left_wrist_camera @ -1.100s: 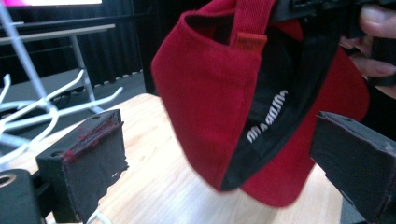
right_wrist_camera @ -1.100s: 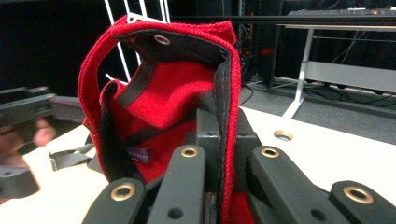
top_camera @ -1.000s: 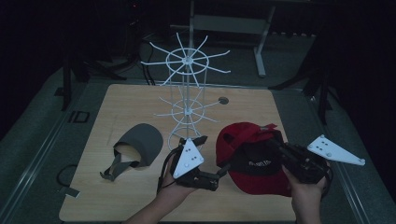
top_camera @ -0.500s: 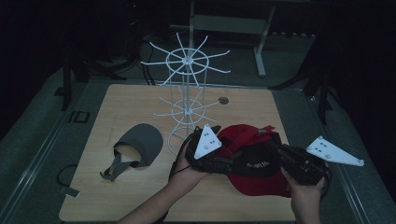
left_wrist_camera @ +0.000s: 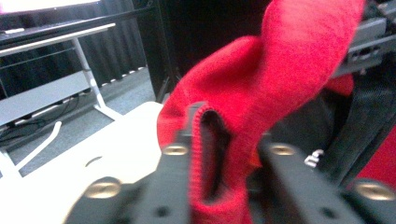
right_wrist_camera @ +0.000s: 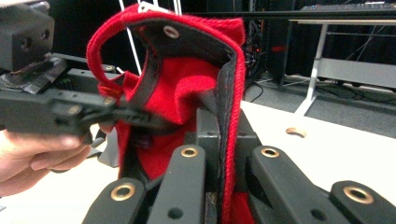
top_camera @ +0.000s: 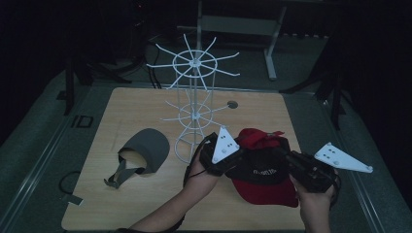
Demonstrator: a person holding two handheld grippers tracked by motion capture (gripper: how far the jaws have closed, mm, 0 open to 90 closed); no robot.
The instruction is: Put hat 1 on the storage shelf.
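A red cap (top_camera: 265,187) with a black inside lies at the table's front right, its back edge lifted. My left gripper (top_camera: 240,163) reaches in from the cap's left; its jaws have just been closing and now pinch the red fabric rim (left_wrist_camera: 219,140). My right gripper (top_camera: 284,156) comes from the right and is shut on the cap's black-lined edge (right_wrist_camera: 226,93). In the right gripper view the left gripper (right_wrist_camera: 140,119) bites the rim at the left, a hand behind it. A grey cap (top_camera: 145,150) lies upside down at the front left.
A white wire hat rack (top_camera: 194,111) with spoked hooks stands mid-table just behind the left gripper. A small round hole (top_camera: 232,104) sits in the wooden tabletop (top_camera: 126,111) behind it. Dark floor and desk legs surround the table.
The left gripper has moved right from the table's front middle to the red cap and shut on its rim. The right gripper has held still on the cap.
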